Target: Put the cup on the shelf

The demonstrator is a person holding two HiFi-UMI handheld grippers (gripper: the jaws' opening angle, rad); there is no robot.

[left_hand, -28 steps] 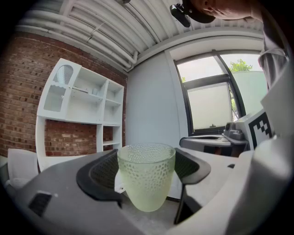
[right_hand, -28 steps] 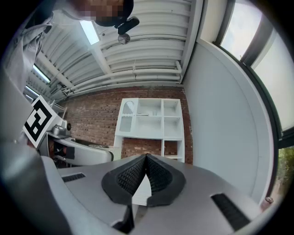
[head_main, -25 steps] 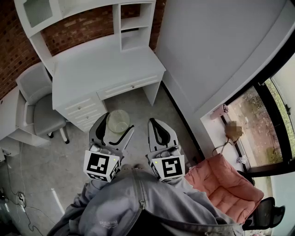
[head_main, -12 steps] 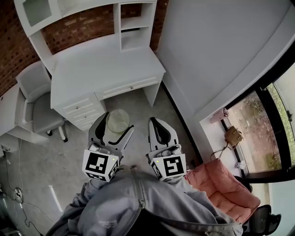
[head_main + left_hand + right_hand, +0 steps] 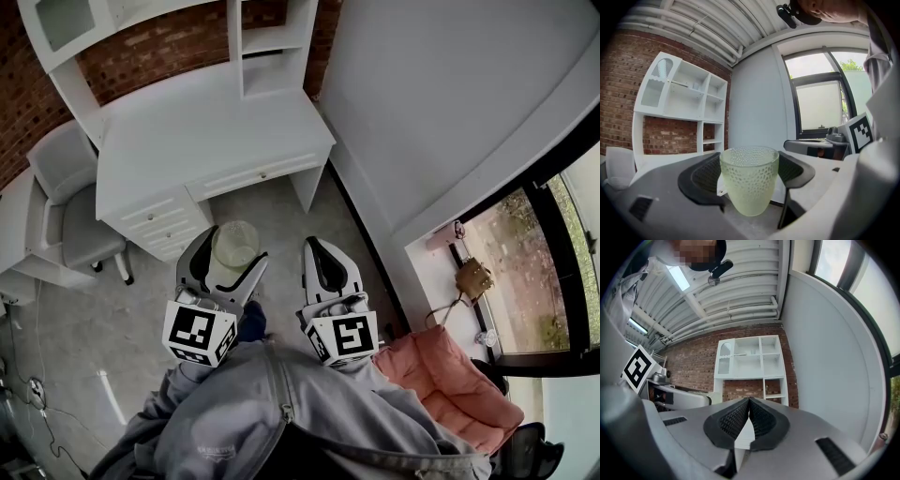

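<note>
A pale green dimpled glass cup (image 5: 749, 180) stands upright between the black pads of my left gripper (image 5: 749, 174), which is shut on it. From above, the cup (image 5: 233, 246) shows over the grey floor, held by the left gripper (image 5: 225, 258) in front of the white desk (image 5: 202, 127). The white shelf unit (image 5: 684, 110) rises over the desk against a brick wall; its open cubbies (image 5: 271, 47) sit at the desk's back right. My right gripper (image 5: 317, 255) is shut with nothing in it, its pads (image 5: 761, 420) pressed together, beside the left one.
A grey chair (image 5: 70, 220) stands left of the desk, whose drawers (image 5: 164, 220) face me. A white wall (image 5: 441, 103) runs along the right to a window sill holding a brown bag (image 5: 472, 277). A pink cushion (image 5: 455, 380) lies at lower right.
The view has drifted slightly toward the desk. The left gripper with the cup has shifted a little left. The right gripper keeps its place.
</note>
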